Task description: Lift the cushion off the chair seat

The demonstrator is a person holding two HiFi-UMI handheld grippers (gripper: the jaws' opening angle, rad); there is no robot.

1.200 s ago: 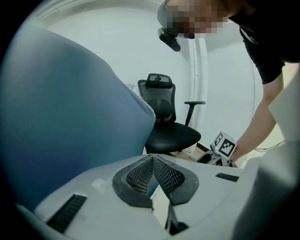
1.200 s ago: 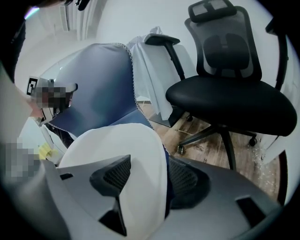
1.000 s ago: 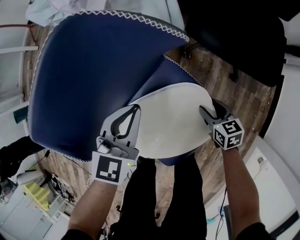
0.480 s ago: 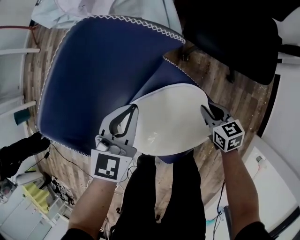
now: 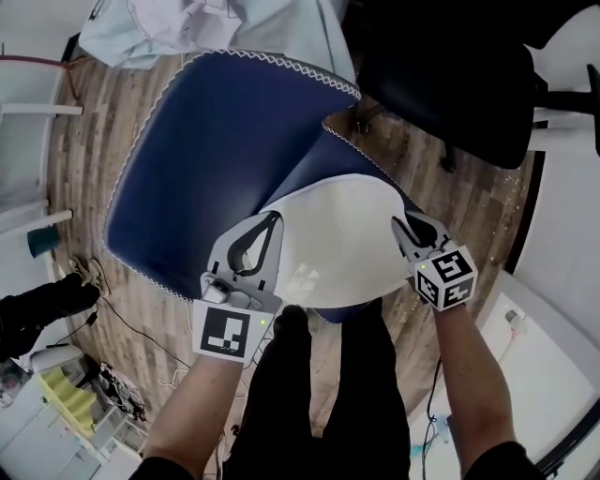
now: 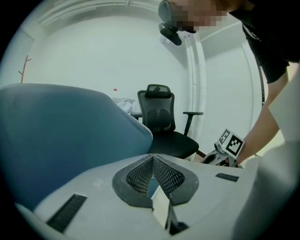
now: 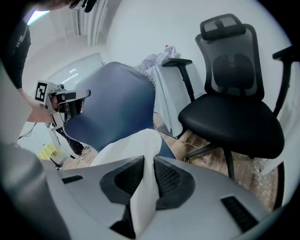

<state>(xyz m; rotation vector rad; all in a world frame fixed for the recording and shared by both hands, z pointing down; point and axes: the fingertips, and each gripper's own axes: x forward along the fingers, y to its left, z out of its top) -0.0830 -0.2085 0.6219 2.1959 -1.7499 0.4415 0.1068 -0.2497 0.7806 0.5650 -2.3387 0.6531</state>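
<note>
A large navy cushion with white zigzag trim and a white underside hangs folded in the air between both grippers, above the wooden floor. My left gripper is shut on its left edge, and a thin fold of fabric sits between the pads. My right gripper grips the right edge; its jaws are closing, and the pads press on white fabric. Each gripper view shows the other gripper across the cushion: the right gripper and the left gripper.
A black office chair stands just beyond the cushion at the upper right. A heap of pale cloth lies behind the cushion. Cables and a yellow rack are on the floor at the left. The person's dark trousers are directly below.
The cushion has come up with both grippers and shifted right in the head view. More wooden floor shows at its left edge.
</note>
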